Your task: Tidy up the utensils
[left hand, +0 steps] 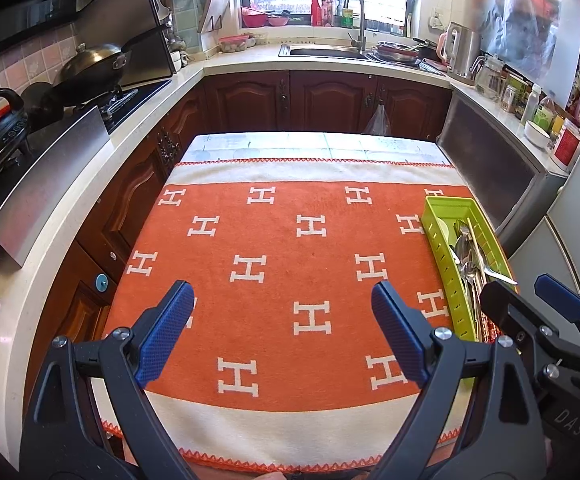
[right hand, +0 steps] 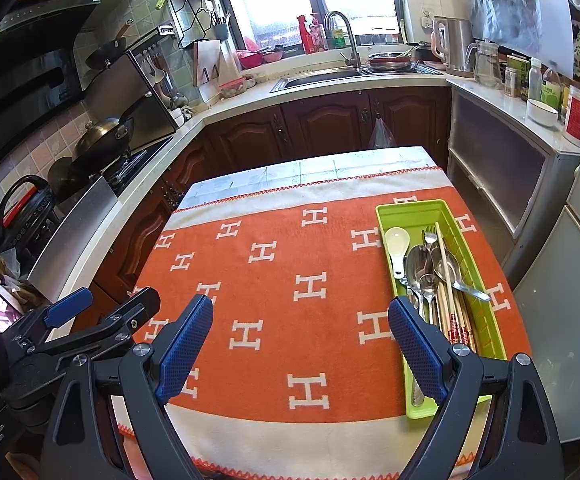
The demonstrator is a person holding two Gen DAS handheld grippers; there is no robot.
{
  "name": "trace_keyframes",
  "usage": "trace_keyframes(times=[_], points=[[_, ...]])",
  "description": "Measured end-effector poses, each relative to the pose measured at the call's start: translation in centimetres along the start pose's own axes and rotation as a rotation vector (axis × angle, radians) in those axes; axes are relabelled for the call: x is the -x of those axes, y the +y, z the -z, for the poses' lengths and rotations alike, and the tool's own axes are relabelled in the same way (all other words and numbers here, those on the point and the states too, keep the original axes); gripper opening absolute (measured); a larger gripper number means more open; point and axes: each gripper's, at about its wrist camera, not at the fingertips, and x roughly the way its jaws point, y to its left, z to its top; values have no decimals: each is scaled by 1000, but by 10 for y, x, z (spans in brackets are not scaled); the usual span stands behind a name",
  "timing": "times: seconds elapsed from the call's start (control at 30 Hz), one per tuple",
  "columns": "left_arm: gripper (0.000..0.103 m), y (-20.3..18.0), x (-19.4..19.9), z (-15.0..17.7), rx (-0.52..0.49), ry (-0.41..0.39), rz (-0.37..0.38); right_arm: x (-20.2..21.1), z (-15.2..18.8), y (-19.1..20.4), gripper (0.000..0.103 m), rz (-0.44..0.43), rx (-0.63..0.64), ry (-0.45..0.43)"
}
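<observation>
- Tray [right hand: 418,210], green, lies along the right edge of the surface [right hand: 249,452], lengthwise toward the far end, on the orange cloth [right hand: 273,288].
- Utensils sit inside it: a white spoon [right hand: 396,245], metal spoons [right hand: 420,268], a fork [right hand: 430,236] and chopsticks [right hand: 446,276]; one spoon handle overhangs the tray's right wall.
- Left tongs [left hand: 281,332] hover wide and hold nothing, above the near middle of the cloth.
- Right tongs [right hand: 300,344] are likewise wide and hold nothing, their right finger over the tray's near left wall.
- Cloth left of the tray is bare across to the left edge; cabinets [right hand: 330,124] stand beyond the far edge.
</observation>
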Motion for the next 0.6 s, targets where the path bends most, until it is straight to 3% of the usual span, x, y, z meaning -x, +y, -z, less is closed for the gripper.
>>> trace_keyframes(times=[0.6], points=[[89,8,-14,3,-21,27,8,-9,13,-7,90,11,-17,14]])
